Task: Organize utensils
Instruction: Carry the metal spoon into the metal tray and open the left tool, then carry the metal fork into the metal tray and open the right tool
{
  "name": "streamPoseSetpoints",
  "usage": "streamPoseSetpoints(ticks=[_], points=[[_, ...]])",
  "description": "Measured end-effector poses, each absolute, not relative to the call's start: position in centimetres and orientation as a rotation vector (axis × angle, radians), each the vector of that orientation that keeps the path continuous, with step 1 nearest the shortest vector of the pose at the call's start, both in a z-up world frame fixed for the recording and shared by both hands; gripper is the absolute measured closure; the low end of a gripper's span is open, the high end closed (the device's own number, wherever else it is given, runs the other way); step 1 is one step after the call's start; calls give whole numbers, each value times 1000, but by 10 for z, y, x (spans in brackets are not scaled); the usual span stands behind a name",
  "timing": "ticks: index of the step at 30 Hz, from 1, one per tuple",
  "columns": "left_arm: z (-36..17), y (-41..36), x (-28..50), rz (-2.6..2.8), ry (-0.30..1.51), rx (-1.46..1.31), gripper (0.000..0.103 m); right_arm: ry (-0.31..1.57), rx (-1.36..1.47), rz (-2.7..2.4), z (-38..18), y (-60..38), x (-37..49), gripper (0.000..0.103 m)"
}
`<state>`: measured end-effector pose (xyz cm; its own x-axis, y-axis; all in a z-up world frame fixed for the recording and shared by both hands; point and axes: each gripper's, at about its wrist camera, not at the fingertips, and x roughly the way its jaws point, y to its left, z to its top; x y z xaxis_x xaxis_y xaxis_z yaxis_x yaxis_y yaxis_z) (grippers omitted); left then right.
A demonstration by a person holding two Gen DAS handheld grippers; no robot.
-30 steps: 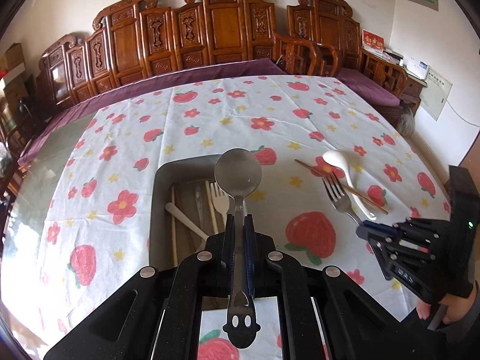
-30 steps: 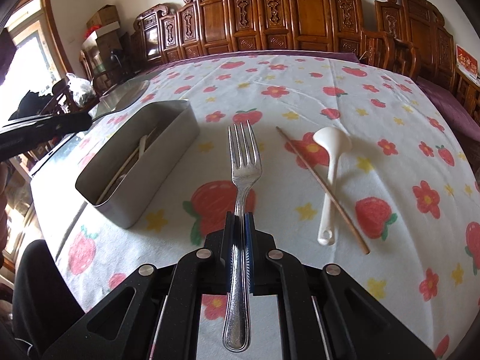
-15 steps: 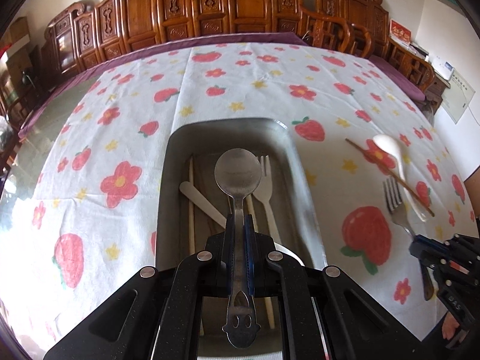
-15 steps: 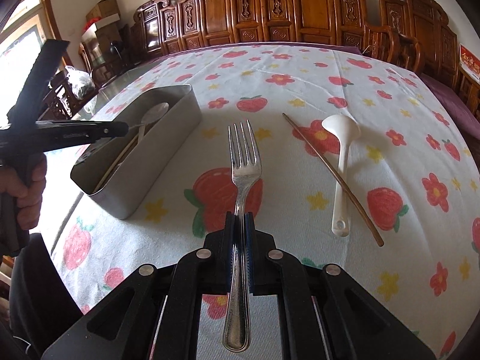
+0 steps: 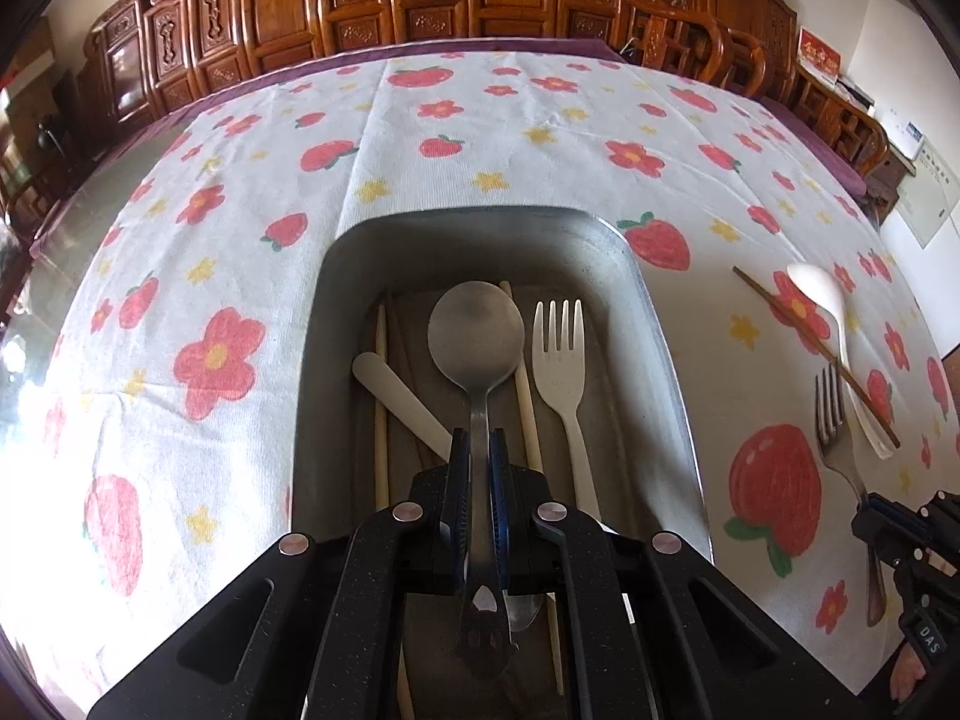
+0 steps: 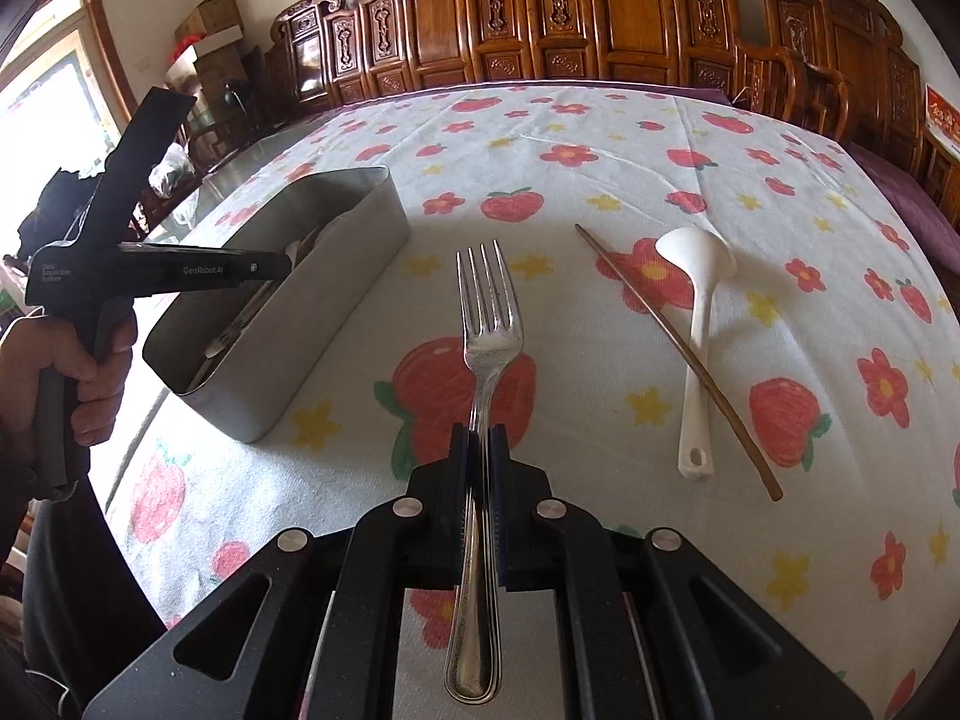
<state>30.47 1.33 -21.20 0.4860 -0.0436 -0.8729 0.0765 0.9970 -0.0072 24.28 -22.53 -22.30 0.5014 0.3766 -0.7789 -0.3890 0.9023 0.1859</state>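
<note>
A: Carved wooden chairs (image 6: 600, 18) ring the strawberry tablecloth (image 5: 480, 138); where's the work?

B: Over the steel tray (image 5: 672, 372). The left gripper (image 5: 478, 456), clamped on the metal spoon (image 5: 475, 336), looks ready to release it inside.

A: And the other?

B: The right gripper (image 6: 478, 450) pinches the metal fork (image 6: 486, 324); its turn seems next. "GenRobot.AI" reads along the left tool.

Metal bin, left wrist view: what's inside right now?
Inside the metal bin: a white fork, a white handle, pale chopsticks. The held metal spoon hangs over them; the gripper hides the near end.
</note>
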Motion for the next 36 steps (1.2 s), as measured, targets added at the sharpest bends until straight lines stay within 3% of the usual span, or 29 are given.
streamPoseSetpoints(ticks=[9, 26, 32, 34, 36], points=[[-180, 31, 278, -88, 988, 17, 82, 923, -41, 471, -214, -214, 238, 94], [-131, 85, 236, -88, 881, -15, 80, 883, -122, 505, -186, -163, 241, 95], [-122, 98, 223, -96, 853, -27, 67, 866, -116, 528, -169, -145, 247, 95], [-118, 101, 218, -101, 844, -34, 55, 862, -115, 533, -164, -139, 249, 95], [-115, 105, 215, -97, 829, -36, 38, 858, -113, 542, -159, -131, 252, 95]])
